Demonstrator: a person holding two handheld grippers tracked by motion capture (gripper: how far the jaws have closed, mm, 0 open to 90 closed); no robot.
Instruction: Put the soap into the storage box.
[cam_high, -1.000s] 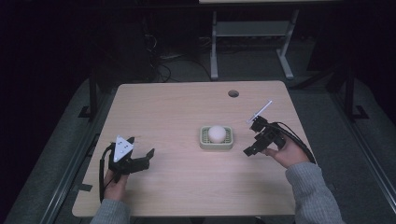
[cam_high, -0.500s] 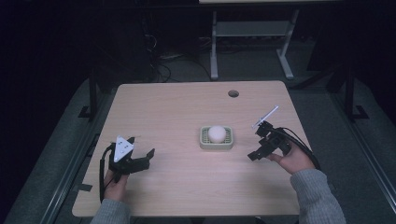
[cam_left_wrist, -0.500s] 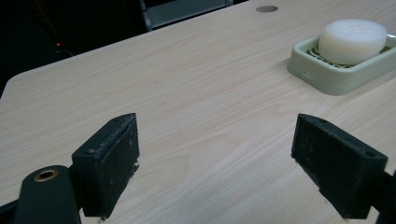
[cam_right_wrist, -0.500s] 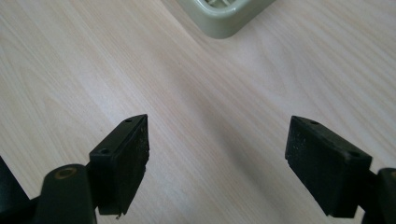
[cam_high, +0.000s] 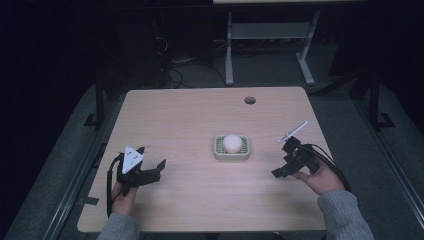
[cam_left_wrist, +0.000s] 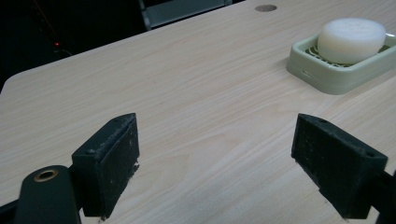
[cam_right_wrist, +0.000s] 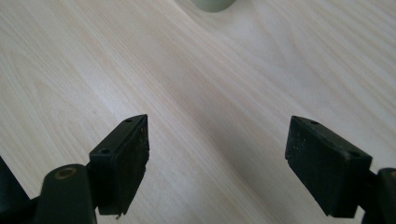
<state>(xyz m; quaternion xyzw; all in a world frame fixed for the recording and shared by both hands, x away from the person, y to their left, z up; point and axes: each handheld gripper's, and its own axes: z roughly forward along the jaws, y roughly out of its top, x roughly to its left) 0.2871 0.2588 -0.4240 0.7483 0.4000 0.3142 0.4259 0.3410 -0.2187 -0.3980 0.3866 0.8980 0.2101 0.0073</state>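
A round white bar of soap (cam_high: 231, 143) lies in a pale green soap dish (cam_high: 218, 151) right of the table's middle. In the left gripper view the soap (cam_left_wrist: 351, 39) and the dish (cam_left_wrist: 327, 74) sit at the upper right. My left gripper (cam_high: 152, 169) rests low at the table's front left, open, with bare wood between its pads (cam_left_wrist: 114, 161). My right gripper (cam_high: 283, 160) hovers right of the dish, open and empty, tilted down at the tabletop. A corner of the dish (cam_right_wrist: 214, 4) peeks in at the top of the right gripper view.
The light wooden table (cam_high: 190, 120) has a round cable hole (cam_high: 249, 100) near its far edge. A white-legged stand (cam_high: 270, 35) and cables (cam_high: 175, 70) lie on the dark floor beyond. Black cables trail from both grippers.
My right gripper has drifted right and toward the front edge, away from the soap dish. The left gripper has stayed put.
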